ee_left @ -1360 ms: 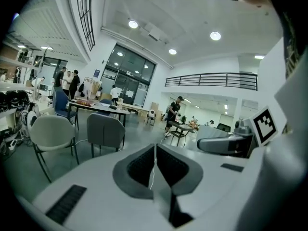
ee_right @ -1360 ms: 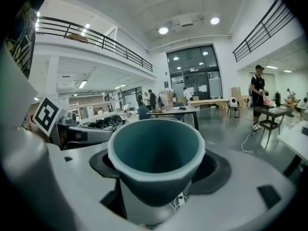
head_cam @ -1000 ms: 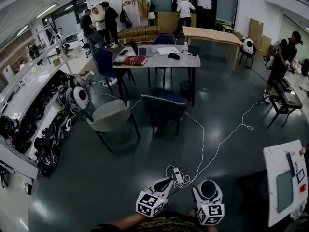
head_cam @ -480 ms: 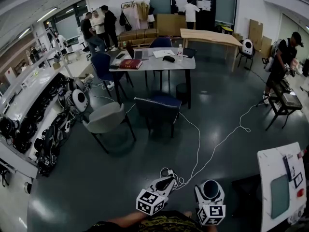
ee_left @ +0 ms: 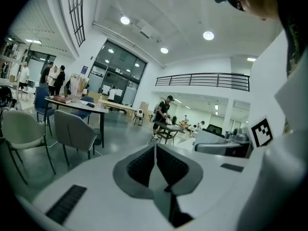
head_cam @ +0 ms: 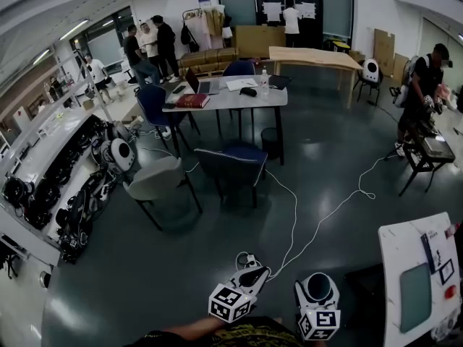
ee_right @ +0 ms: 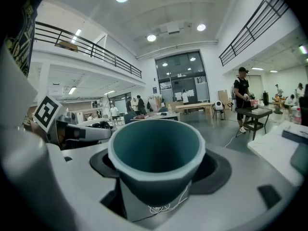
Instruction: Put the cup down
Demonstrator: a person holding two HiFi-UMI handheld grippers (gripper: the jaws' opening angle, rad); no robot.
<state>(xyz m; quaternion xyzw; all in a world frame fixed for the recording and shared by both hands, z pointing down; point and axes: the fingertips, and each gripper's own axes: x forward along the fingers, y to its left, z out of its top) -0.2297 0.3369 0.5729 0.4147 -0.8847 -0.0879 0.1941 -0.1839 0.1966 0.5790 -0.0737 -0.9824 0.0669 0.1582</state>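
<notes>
A teal cup [ee_right: 156,153] with a pale rim stands upright between the jaws of my right gripper [ee_right: 156,150], which is shut on its sides. In the head view the cup [head_cam: 317,286] shows from above at the bottom right, held in the right gripper [head_cam: 316,288] over the dark floor. Beside it, my left gripper [head_cam: 253,273] is shut with nothing in it. In the left gripper view its dark pads [ee_left: 142,165] meet along a thin line at the left gripper [ee_left: 155,148] tip. A white table [head_cam: 416,266] stands to the right of the cup.
A power strip [head_cam: 246,259] and a white cable [head_cam: 293,215] lie on the floor just ahead of the grippers. Chairs [head_cam: 155,183] and a grey table [head_cam: 224,96] stand farther ahead. Gear fills a shelf [head_cam: 43,194] at left. People stand at the back and right.
Both grippers have travelled forward over the floor, side by side, the cup still held. The power strip now lies closer to the left gripper, and the white table has slid further into view.
</notes>
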